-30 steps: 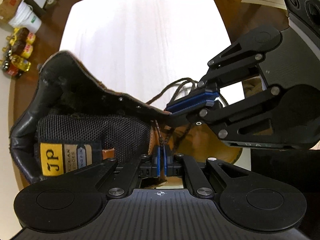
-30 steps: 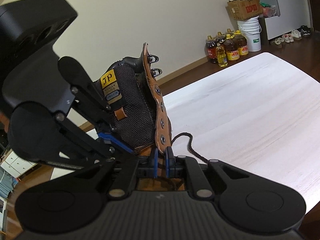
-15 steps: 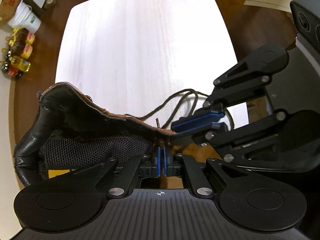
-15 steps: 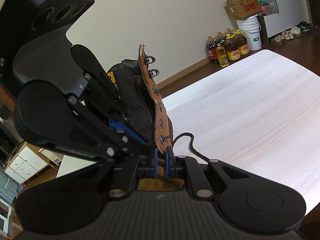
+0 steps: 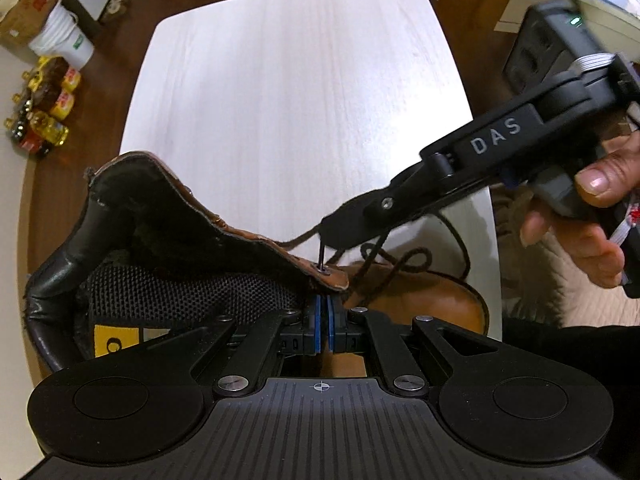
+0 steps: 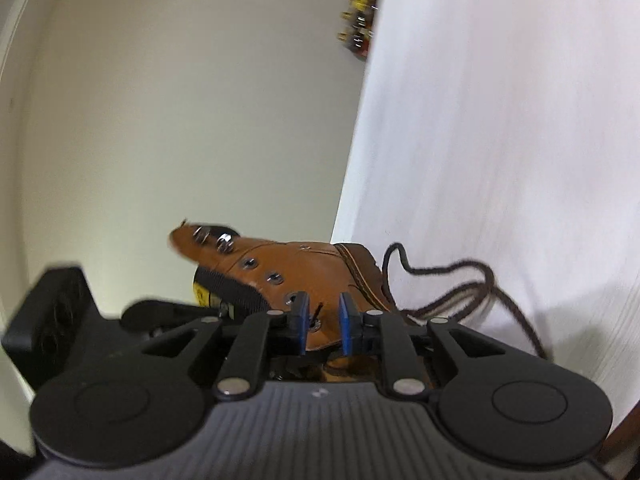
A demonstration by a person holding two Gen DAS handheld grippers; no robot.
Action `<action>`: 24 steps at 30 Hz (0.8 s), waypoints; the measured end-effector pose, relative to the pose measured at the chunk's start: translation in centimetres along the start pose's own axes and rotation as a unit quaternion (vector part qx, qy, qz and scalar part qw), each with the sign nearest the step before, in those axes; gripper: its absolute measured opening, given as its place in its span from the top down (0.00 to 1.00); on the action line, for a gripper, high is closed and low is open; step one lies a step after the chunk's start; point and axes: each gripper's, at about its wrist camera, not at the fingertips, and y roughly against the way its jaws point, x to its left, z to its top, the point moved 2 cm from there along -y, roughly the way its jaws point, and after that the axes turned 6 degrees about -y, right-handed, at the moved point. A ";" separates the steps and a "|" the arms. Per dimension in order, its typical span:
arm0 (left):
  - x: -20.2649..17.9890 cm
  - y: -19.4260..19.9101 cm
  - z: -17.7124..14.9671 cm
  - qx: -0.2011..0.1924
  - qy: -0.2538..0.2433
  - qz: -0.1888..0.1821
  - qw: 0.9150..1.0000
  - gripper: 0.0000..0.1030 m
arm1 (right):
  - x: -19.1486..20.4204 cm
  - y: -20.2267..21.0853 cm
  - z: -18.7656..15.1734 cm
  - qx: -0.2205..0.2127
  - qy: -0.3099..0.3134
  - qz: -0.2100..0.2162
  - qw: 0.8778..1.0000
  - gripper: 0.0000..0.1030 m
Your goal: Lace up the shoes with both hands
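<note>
Brown leather boot (image 5: 420,300) lies on the white surface (image 5: 296,100), its opening toward the left wrist camera and its toe away from it. Mesh lining and a yellow label show inside the collar.

Left tool (image 5: 325,322): blue pads together, clamped on the lower edge of the boot's eyelet flap (image 5: 256,240), directly beneath the flap where it folds over the tongue. It points steeply down into the boot.

Right tool (image 6: 323,320): jaws have just been opening and now stand apart. In the right wrist view the stiff black lace tip (image 6: 317,311) stands between the pads without either pad pressing on it. In the left wrist view the same tip (image 5: 321,257) sticks upright out of the lowest eyelet in the flap, just under the right tool's finger (image 5: 360,220). A hand (image 5: 588,216) grips the right tool's handle at the frame's right side.

Dark brown lace (image 6: 460,280) trails loose from the boot's front in loops across the surface, beside the toe. The right wrist view is rolled sideways and blurred; the eyelet row runs diagonally up from the pads.
</note>
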 end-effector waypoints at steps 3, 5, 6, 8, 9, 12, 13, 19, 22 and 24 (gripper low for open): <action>-0.2 -0.5 1.1 -0.002 0.003 0.001 1.000 0.96 | -1.0 -1.0 0.0 0.014 -0.031 0.012 0.999 0.81; 0.0 -0.6 1.5 -0.005 0.007 0.001 1.000 0.96 | -1.1 -1.2 0.0 0.014 -0.035 0.014 0.999 0.87; 0.0 -0.6 1.6 -0.007 0.010 0.000 1.000 0.95 | -1.3 -1.2 0.3 0.017 -0.048 0.027 0.998 0.97; 0.6 0.3 1.4 -0.016 0.020 -0.004 1.000 0.95 | -0.9 -0.9 0.5 0.018 -0.049 0.030 0.998 0.97; 0.9 1.0 1.1 -0.021 0.027 -0.008 0.999 0.94 | -0.3 -0.3 0.9 0.010 -0.030 0.017 0.999 0.97; 1.3 3.3 -1.0 -0.024 0.055 -0.020 0.998 0.92 | 1.4 1.6 1.9 -0.022 0.017 -0.022 0.999 0.97; 1.5 4.2 -1.8 -0.021 0.065 -0.021 0.997 0.90 | 2.3 2.7 2.5 -0.039 0.040 -0.041 0.998 0.97; 1.9 6.2 -10.4 0.031 0.155 0.014 0.987 0.80 | 6.3 7.6 5.1 -0.112 0.129 -0.112 0.979 0.97; 1.7 6.1 -15.5 0.065 0.206 0.029 0.976 0.80 | 7.3 9.5 5.6 -0.135 0.146 -0.135 0.971 0.97; 1.0 5.6 -18.3 0.086 0.225 0.029 0.970 0.80 | 7.9 10.5 5.7 -0.151 0.151 -0.150 0.965 0.97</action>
